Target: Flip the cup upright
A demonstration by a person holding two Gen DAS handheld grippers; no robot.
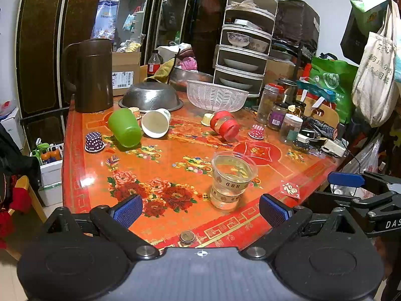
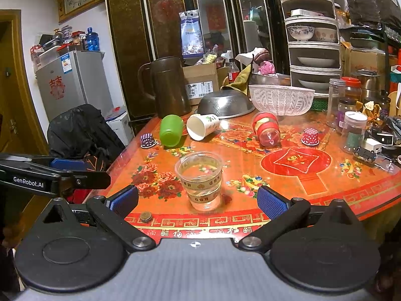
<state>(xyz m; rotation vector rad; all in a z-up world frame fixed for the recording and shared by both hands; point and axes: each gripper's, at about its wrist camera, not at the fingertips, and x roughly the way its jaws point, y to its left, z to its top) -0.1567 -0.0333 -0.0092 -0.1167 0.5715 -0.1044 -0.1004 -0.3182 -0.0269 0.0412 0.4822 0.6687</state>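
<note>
Four cups on a red floral bench [image 1: 175, 155].
One clear cup [image 1: 231, 179] upright, three tipped; both grippers, left gripper [image 1: 200, 207] and right gripper [image 2: 198, 200], released.

The clear plastic cup [image 2: 200, 180] carries gold bands reading "HBD", seen on both bands in either view. The left tool's arm [image 2: 30, 181] reads "GenRobot.AI", and the right tool's arm [image 1: 391, 223] shows only "DAS". A red sticker [image 1: 290, 189] at the desk [image 1: 160, 165] edge bears the character 福.

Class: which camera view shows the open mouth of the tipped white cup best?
The left wrist view: the white cup turns its whole round mouth towards the camera. In the right wrist view the cup lies more sideways, so its mouth looks narrower.
</note>
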